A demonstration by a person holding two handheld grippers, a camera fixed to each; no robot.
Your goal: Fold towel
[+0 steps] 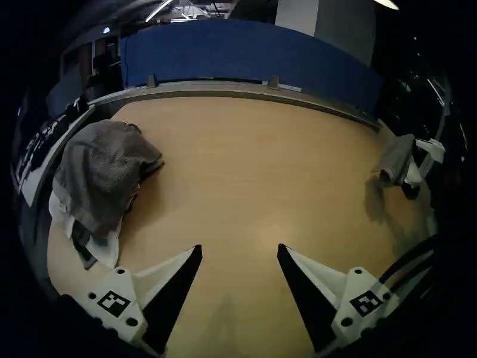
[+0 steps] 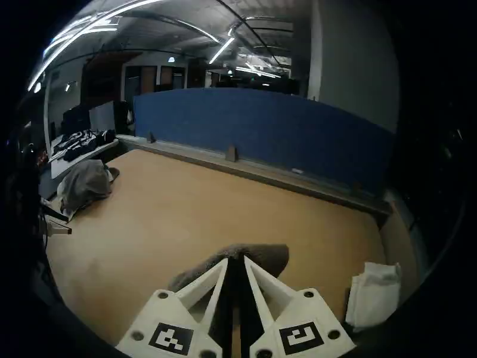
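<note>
Two grippers work over the wooden table (image 1: 256,161). We note the left gripper (image 1: 238,247) spread wide, nothing between its fingers. The right gripper (image 2: 237,260) is closed, both fingers pinching a grey towel (image 2: 262,253), which hangs bunched near the table's right side. A pile of grey and white towels (image 1: 98,179) sits at the left edge; a white cloth (image 2: 372,292) lies far right.

No legible text, brand, number or label in either view. Only markings noted: square black-and-white coded tags (image 1: 113,302), one on each finger base of the left gripper (image 1: 239,246) and likewise of the right gripper (image 2: 236,259). They carry block patterns, not letters or digits.
</note>
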